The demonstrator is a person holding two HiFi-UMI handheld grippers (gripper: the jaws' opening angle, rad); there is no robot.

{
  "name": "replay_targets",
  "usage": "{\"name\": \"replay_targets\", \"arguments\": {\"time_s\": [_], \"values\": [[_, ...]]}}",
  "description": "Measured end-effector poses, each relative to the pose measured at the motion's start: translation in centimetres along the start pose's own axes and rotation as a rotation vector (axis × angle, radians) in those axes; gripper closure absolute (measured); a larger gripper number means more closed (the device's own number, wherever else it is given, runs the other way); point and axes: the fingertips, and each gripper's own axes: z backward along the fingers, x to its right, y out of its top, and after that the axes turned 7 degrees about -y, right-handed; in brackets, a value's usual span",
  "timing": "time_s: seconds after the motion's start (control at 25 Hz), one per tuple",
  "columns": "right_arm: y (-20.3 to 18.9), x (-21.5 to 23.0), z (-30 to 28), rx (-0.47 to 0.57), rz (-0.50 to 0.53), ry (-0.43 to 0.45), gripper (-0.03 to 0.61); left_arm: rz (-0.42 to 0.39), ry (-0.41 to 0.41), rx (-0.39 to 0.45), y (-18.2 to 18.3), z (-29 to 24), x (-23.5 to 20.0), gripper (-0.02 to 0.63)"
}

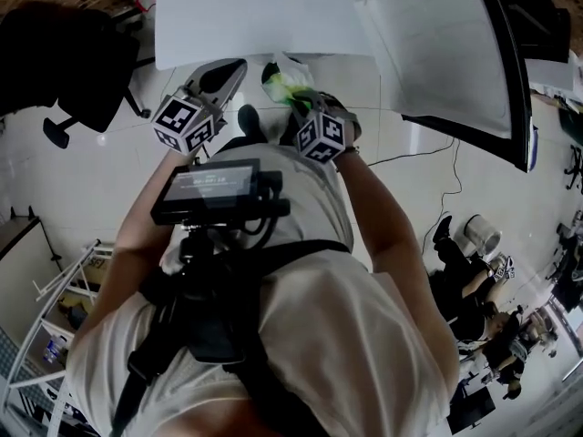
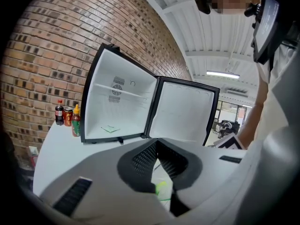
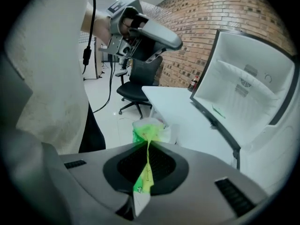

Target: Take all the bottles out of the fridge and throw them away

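Note:
My right gripper [image 3: 148, 142] is shut on the pinched neck of a green and white plastic bag [image 3: 147, 130], which hangs below it over the floor beside the table. In the head view the bag [image 1: 281, 80] sits just ahead of the right gripper [image 1: 296, 98]. The left gripper [image 2: 158, 143] points at the open fridge [image 2: 122, 102]; its jaws look shut with nothing held. The fridge holds only a green slip [image 2: 110, 129]. A cola bottle [image 2: 59, 112], a can [image 2: 68, 116] and a sauce bottle [image 2: 76, 122] stand on the table left of the fridge.
The fridge door [image 2: 183, 111] swings wide open to the right. The white table [image 1: 246, 16] carries the fridge against a brick wall. A black office chair [image 1: 64, 62] stands on the tiled floor at the left. A person sits at the far right [image 1: 474, 280].

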Motion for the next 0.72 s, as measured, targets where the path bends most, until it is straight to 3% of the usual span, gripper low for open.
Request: {"name": "replay_targets", "arguments": {"time_s": [0.72], "values": [[-4.2, -1.0, -9.6, -0.112, 0.095, 0.202, 0.575, 0.070, 0.149, -0.010, -1.6, 2.4, 0.2, 0.603]]}}
